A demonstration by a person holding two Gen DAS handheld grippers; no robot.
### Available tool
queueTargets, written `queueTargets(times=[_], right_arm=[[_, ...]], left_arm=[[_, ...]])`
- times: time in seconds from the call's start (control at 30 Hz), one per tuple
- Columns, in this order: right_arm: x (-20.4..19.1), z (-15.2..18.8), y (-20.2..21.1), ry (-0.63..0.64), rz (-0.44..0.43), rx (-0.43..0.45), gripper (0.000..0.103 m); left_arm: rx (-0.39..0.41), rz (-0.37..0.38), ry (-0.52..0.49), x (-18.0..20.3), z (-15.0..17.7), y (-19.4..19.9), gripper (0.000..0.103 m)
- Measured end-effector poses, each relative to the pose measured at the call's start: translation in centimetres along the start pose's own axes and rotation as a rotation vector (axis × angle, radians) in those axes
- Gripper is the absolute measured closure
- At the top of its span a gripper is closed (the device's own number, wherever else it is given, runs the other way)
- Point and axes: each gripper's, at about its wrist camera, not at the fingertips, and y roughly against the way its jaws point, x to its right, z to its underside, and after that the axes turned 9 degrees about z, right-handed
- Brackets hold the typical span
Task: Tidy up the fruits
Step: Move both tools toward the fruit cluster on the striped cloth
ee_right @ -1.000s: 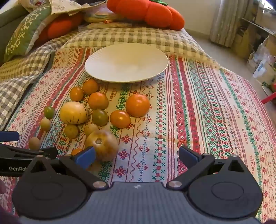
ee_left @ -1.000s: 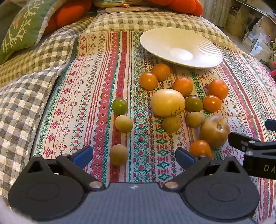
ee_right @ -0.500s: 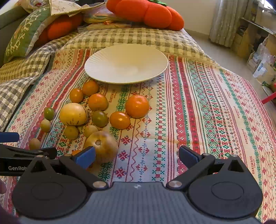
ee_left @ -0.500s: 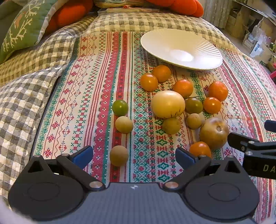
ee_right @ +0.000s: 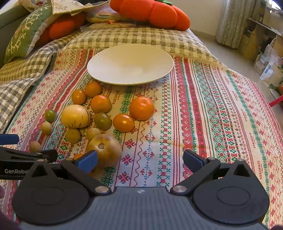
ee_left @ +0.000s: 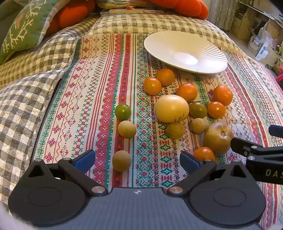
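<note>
Several fruits lie on a patterned cloth: orange ones, a large pale yellow melon, a green one, small olive ones, and a big brownish fruit. A white ribbed plate sits empty behind them. My left gripper is open and empty, with the nearest olive fruit between its fingers. My right gripper is open and empty, its left finger next to the brownish fruit.
A checked quilt lies at the left and back. A green cushion and orange plush pumpkins sit behind. Boxes and clutter stand on the floor at the right. The cloth's right half holds no fruit.
Both views have shifted slightly; the fruits sit a touch lower in the left wrist view. No fruit has moved and neither gripper has closed.
</note>
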Motion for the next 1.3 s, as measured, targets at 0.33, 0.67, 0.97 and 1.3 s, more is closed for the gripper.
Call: queueTargets(times=[0.33,0.67,0.97,1.3], right_arm=[[0.08,0.11,-0.02,-0.004,-0.001,0.0,0.0],[0.11,0.04,0.04,-0.009,-0.001,-0.003,0.0],[0.24,-0.01,-0.01,-0.014,-0.001,-0.004,0.0],[0.4,-0.04,-0.15,-0.026,-0.008,-0.007,0.0]], left_arm=[[-0.002,0.001,0.0,0.15,0.0,-0.05,0.007],[-0.003,0.003,0.0,0.18,-0.04,-0.07,0.007],[-0.003,0.004,0.0,0.17,-0.07,-0.06,0.007],[-0.01,0.02,-0.003,0.01,-0.25,-0.02,0.007]])
